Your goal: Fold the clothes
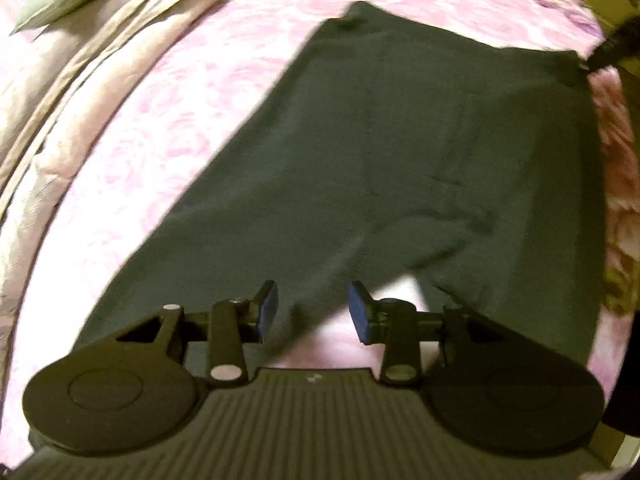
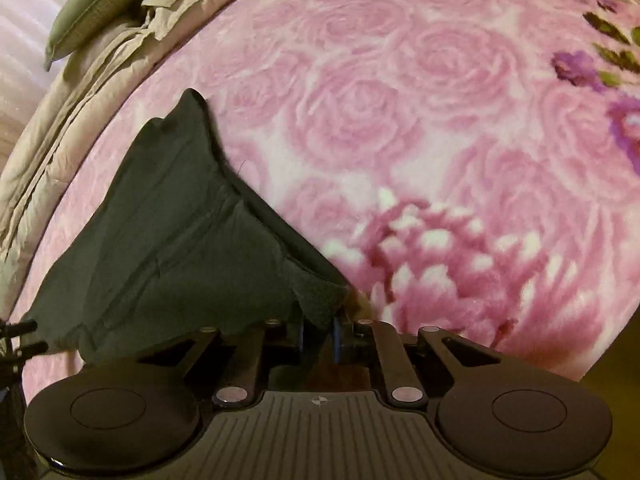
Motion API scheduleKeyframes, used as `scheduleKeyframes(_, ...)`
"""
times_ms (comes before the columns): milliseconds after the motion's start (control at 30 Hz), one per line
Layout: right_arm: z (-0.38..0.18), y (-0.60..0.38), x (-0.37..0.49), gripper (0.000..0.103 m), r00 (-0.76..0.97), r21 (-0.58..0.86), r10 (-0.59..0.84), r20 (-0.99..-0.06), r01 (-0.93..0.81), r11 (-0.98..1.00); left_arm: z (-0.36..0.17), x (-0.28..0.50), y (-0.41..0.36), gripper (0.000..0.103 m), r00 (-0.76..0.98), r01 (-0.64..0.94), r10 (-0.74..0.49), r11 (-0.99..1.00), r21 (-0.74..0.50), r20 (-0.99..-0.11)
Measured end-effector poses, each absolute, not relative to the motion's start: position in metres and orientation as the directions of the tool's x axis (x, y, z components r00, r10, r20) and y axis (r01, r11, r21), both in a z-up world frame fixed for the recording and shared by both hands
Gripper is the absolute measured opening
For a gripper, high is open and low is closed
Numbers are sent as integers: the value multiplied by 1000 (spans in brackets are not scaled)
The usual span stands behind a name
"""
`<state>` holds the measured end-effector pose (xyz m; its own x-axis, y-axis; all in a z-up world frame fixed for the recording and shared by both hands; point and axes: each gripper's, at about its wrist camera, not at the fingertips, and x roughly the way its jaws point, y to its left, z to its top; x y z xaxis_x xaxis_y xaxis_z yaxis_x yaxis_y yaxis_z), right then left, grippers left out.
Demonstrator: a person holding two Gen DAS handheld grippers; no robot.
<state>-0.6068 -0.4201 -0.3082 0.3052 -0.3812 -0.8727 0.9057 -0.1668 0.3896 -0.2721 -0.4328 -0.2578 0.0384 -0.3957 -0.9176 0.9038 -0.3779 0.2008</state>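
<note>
A dark grey garment (image 1: 400,160) lies spread on the pink rose-patterned blanket (image 1: 200,92). In the left wrist view my left gripper (image 1: 312,312) hovers over the garment's near edge. It is open, its blue pads (image 1: 266,312) apart, with only a strip of cloth and blanket below the gap. In the right wrist view my right gripper (image 2: 319,338) is shut on a corner of the garment (image 2: 180,240), which is bunched and lifted toward the left. That corner's hem dips between the blue pads (image 2: 337,340). At the garment's far right corner a dark blurred shape (image 1: 612,46) shows.
A beige folded duvet (image 2: 60,152) runs along the blanket's left side, with a green pillow (image 2: 96,4) beyond it. The blanket (image 2: 400,140) stretches wide to the right, with a large pink flower and purple blooms printed on it. Black parts (image 2: 20,336) poke in at the left edge.
</note>
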Motion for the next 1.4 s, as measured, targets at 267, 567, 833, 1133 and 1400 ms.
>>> scheduleKeyframes(267,-270,-435,-581,63,147,202,-446,-883,976,-77,-251,-223,-431,44,100,927,-405,-294,233,-909)
scheduleKeyframes(567,-257,-492,-513,63,199,197,-492,-848,979,56,-269,-232,-399,44,-21,808,-450,-534,250,-893)
scheduleKeyframes(833,-297,-617,-481,63,328,233,-479,-814,940,247,-283,-211,-486,47,-29,896,-472,-403,187,-881)
scheduleKeyframes(1133,-356,-699,-478,63,494,338,-317,-809,834,437,-321,-228,-580,47,-29,921,-451,-358,151,-892)
scheduleKeyframes(1400,-339,-722,-503,10,552,440,-352,-756,827,351,-313,-239,-604,46,-19,917,-457,-363,166,-889)
